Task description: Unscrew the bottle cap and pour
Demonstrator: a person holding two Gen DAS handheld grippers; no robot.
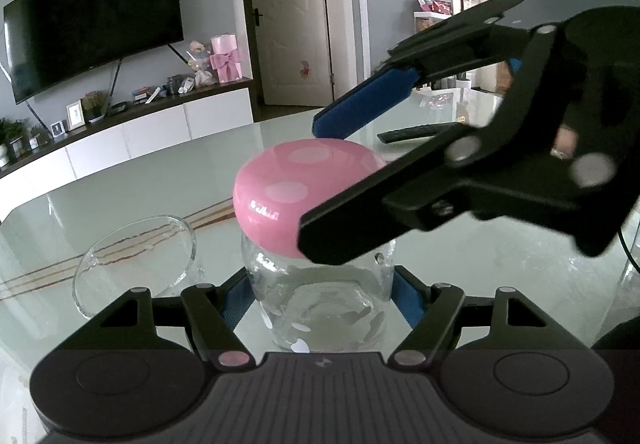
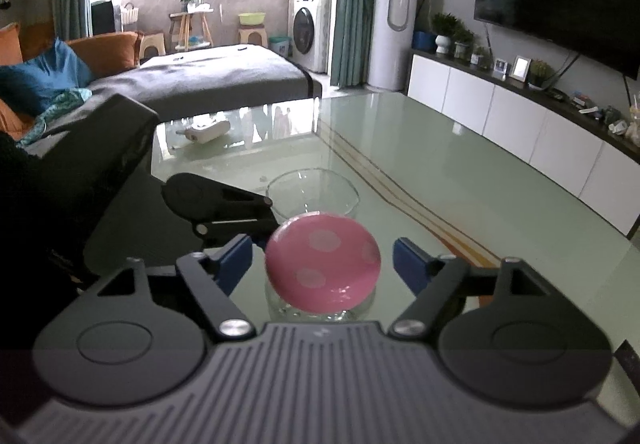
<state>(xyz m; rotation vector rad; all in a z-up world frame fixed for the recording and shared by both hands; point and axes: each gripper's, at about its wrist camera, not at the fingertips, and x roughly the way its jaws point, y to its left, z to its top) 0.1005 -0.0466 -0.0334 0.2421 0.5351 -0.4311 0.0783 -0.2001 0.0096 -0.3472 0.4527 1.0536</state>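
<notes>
A glass bottle [image 1: 320,304] with a pink spotted cap [image 2: 322,264] is stood on the glass tabletop [image 2: 460,180], beside a glass bowl [image 1: 132,264]. Left gripper [image 1: 320,300] jaws are set apart around the body, right gripper [image 2: 322,264] jaws apart around the cap, neither pressing.

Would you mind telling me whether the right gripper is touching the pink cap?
Apart. In the right wrist view, the right gripper straddles the pink cap, with glass table visible in a gap beside each blue pad.

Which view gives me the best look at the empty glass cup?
Right wrist view: the glass cup shows unobstructed beyond the pink cap, its whole rim visible. In the left wrist view, the cup sits at lower left, base hidden by that claw's linkage.
</notes>
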